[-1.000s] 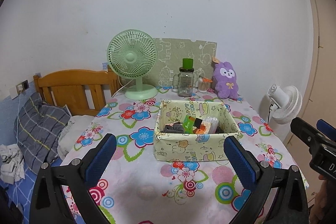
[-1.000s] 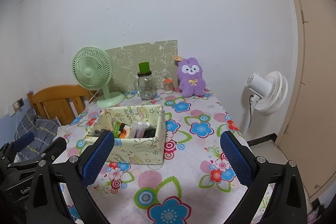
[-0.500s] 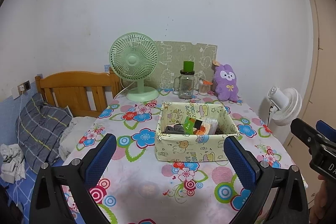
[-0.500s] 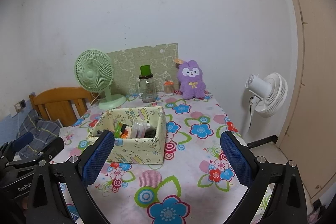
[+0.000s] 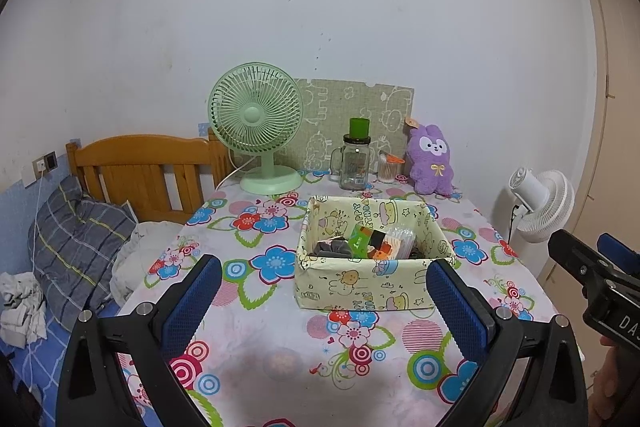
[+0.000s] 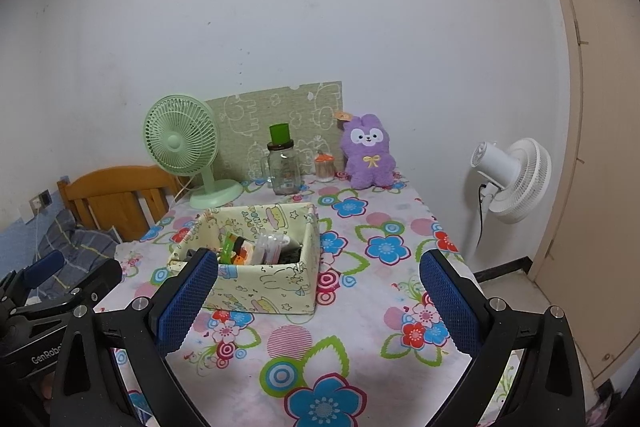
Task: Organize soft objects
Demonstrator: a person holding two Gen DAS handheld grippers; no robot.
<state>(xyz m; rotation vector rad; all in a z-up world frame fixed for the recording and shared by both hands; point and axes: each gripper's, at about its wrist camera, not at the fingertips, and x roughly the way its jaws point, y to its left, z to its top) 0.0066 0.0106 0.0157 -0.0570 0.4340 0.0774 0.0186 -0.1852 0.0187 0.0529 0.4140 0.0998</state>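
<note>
A purple plush rabbit (image 5: pixel 432 165) (image 6: pixel 370 151) sits upright at the table's far edge against the wall. A pale yellow fabric storage box (image 5: pixel 370 281) (image 6: pixel 272 281) stands mid-table with small packets and a grey soft item (image 5: pixel 330 247) inside. My left gripper (image 5: pixel 324 301) hovers open above the near part of the table, empty, short of the box. My right gripper (image 6: pixel 318 301) is also open and empty, to the right of the box. Each gripper shows at the edge of the other's view.
A green desk fan (image 5: pixel 256 135), a glass jar with green lid (image 5: pixel 355 161) and a small orange-lidded container (image 5: pixel 387 167) line the back. A wooden headboard (image 5: pixel 140 171) and bedding (image 5: pixel 76 243) lie left; a white floor fan (image 6: pixel 512 179) stands right of the flowered tablecloth (image 6: pixel 360 307).
Both grippers have drawn back and risen slightly, so the table and box look a little farther off. Both stay open and empty.
</note>
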